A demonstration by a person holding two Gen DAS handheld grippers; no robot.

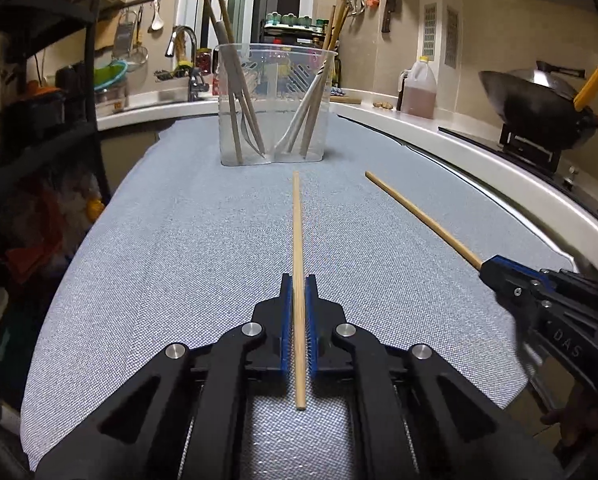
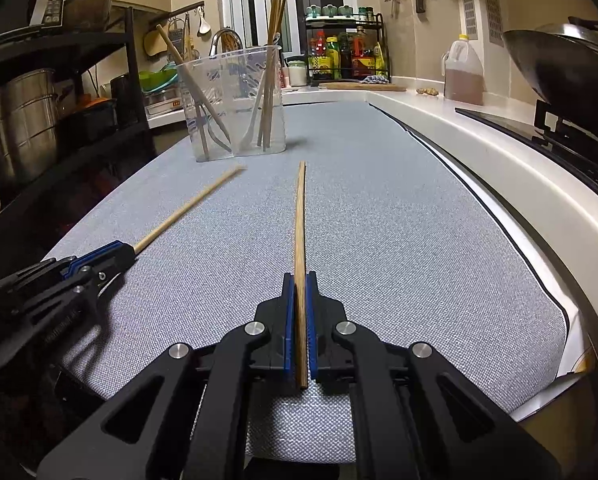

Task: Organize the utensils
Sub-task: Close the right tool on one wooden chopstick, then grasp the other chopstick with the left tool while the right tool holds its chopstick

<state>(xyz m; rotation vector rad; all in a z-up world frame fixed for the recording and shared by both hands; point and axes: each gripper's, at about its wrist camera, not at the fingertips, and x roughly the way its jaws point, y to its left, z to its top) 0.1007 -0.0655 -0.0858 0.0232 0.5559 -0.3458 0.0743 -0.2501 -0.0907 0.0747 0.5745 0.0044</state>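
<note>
Two loose wooden chopsticks, one per gripper. One clear plastic holder (image 1: pixel 274 104) at 12 o'clock on the grey cloth (image 1: pixel 159 240), with a divider; utensils stand in both halves, wooden sticks and pale handles, exact count unclear.

Left gripper (image 1: pixel 299 284): jaws closed almost fully, blue pads (image 1: pixel 286 320) pressing both sides of the pale chopstick (image 1: pixel 296 232), whose tip points to 12 o'clock, just short of the holder.

Right gripper (image 2: pixel 299 280): jaws equally narrow, clamped on the darker chopstick (image 2: pixel 299 216), tip toward 12 o'clock, near the holder at 11 o'clock. In the left view it sits at 3 o'clock.

Writing: "DAS" on the right gripper body. Bottle labels on the spice rack (image 2: pixel 345 46) unreadable.

One wok (image 1: pixel 535 108) at 2 o'clock; one oil jug (image 1: pixel 419 88).
</note>
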